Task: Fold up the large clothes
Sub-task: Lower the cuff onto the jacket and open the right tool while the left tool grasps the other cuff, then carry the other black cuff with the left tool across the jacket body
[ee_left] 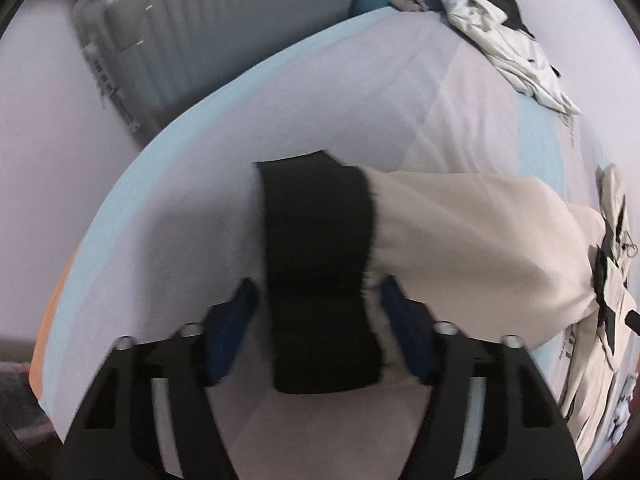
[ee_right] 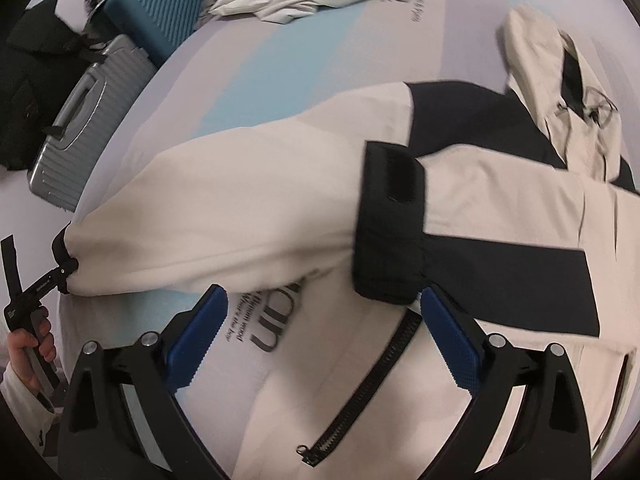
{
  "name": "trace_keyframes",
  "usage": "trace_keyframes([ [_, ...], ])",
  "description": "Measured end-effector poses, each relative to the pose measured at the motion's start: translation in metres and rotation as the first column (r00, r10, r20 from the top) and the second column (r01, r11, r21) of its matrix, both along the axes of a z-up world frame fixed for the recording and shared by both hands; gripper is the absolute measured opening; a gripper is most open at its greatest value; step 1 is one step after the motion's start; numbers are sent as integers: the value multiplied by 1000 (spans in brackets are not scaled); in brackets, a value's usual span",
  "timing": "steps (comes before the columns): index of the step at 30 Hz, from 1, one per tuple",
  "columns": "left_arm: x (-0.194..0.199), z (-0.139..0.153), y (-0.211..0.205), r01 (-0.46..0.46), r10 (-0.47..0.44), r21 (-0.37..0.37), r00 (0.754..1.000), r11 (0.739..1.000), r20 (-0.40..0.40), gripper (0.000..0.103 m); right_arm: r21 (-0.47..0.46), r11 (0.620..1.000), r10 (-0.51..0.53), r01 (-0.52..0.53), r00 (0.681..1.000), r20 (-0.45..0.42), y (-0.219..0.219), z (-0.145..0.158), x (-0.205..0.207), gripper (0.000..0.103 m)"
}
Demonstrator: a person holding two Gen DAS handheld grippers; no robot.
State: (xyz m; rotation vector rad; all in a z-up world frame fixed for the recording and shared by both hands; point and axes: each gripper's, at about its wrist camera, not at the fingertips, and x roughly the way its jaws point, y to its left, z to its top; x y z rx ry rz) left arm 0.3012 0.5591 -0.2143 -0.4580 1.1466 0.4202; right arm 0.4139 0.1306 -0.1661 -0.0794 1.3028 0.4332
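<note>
A cream and black hooded jacket (ee_right: 500,216) lies spread on the bed. Its one sleeve (ee_left: 460,232) stretches out to the side and ends in a black cuff (ee_left: 316,264). My left gripper (ee_left: 320,296) is open, its blue pads on either side of that cuff, which lies between them. The other sleeve is folded across the jacket body, its black cuff (ee_right: 390,220) lying on the chest. My right gripper (ee_right: 320,308) is open just above the jacket's zipper (ee_right: 372,380), its right pad (ee_right: 452,340) close under that cuff. The left gripper shows in the right wrist view (ee_right: 66,268) at the far sleeve end.
The bed sheet (ee_left: 280,112) is pale lilac and blue with printed text. A second light jacket (ee_left: 508,40) lies crumpled at the bed's far end. A grey suitcase (ee_left: 168,32) and a teal suitcase (ee_right: 160,4) stand beside the bed.
</note>
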Motion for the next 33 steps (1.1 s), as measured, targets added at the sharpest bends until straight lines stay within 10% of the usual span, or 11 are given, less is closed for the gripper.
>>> trace_keyframes([
  [9,8,-3,-5,-38,38,5,998,999,-46,51,7,1000,-18,18,1000,15,-20,4,-3,93],
  [17,8,32,-27,-57,56,49,998,997,21,7,14,999,-49,49,999,16,-46,5,-2,93],
  [33,43,81,-128,74,-80,71,993,995,85,4,38,994,-100,99,994,50,-99,15,2,93],
])
